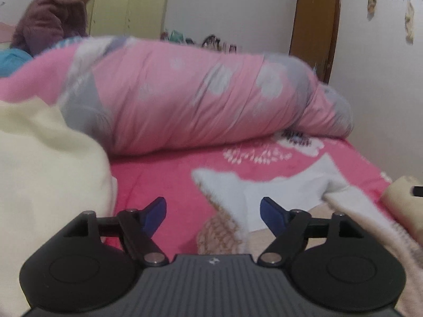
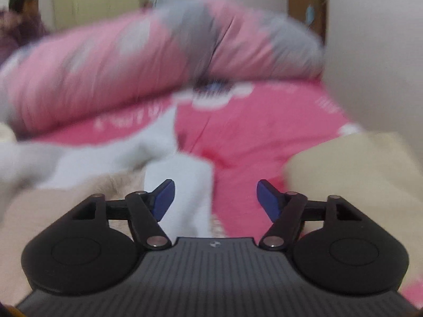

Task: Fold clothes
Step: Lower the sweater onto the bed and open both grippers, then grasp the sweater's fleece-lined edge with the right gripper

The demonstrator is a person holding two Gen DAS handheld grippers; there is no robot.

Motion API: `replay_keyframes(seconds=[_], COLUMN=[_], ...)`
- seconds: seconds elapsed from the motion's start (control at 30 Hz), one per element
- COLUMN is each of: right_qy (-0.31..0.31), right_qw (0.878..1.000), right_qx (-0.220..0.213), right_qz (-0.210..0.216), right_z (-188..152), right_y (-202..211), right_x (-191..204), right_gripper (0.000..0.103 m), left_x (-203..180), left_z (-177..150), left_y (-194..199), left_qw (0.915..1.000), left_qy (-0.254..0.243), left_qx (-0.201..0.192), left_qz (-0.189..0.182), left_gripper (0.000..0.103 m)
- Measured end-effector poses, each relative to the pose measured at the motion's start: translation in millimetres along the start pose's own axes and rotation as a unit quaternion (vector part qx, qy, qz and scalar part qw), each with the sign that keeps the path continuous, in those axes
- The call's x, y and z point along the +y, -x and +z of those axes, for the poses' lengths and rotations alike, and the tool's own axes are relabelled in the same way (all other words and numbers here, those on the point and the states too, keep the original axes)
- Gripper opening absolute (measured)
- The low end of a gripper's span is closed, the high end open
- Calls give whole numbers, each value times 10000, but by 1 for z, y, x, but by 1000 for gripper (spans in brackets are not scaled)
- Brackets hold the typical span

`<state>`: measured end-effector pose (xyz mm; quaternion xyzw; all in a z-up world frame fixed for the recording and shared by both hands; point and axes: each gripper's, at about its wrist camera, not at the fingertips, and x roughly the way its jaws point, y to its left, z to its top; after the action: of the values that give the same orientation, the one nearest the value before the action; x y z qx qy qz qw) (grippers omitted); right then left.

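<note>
Bed with pink printed sheet fills lower half of both views; white walls and brown door behind. Rolled pink-grey duvet lies across far side of bed. Person in purple jacket sits at far left. Cream blanket heaped at left, close to left gripper. White and beige fleece garment lies on sheet, just ahead of both grippers. Left gripper jaws wide apart, nothing between. Right gripper also wide apart, empty; this view blurred. Beige cloth at its right.
</note>
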<state>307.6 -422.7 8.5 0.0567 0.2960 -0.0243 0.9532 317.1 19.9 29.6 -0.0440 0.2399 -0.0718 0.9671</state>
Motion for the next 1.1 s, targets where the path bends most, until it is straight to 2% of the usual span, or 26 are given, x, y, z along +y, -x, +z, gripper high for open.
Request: replay_keyframes(seconds=[0.07,0.17,0.33,0.5,0.6,0.7,0.77,0.87,1.03,1.1], right_qy=[-223,-419,-330,-43,4,-31,-32,-99,-254,-264], right_qw=[9991,9969,9941,9876,9792,9656,9576,9503,9447,9404], right_qx=[-359,-629,-770,-924,-710,-269,41,557,1177,1435], right_qz=[70,234,687,1272,1903,2586,2880,3062,3050,3072], right_z=[-15,-33,-64,-94,-111,-130,-142,-160,-187,-197], right_y=[61,119,190,244,250,243,234,217,190,183], right_x=[-15,-26,-12,22,53,91,120,164,213,226], right_gripper=[79,79,80,80,80,80,79,79,79,72], left_x=[-2,-4,8,23,27,29,30,30,26,24], left_z=[3,2,-21,-69,-110,-148,-168,-190,-211,-217], left_y=[33,81,156,210,230,241,247,251,259,262], left_qw=[10000,9999,9998,9990,9972,9946,9930,9899,9899,9903], left_qy=[-14,-114,-79,-21,-11,5,35,117,14,-86], left_qx=[-57,-52,179,439,733,1000,1110,1293,1254,1181], left_qz=[-16,-25,-23,-61,-174,-272,-398,-566,-665,-723], left_gripper=[83,84,87,87,87,84,81,78,71,68])
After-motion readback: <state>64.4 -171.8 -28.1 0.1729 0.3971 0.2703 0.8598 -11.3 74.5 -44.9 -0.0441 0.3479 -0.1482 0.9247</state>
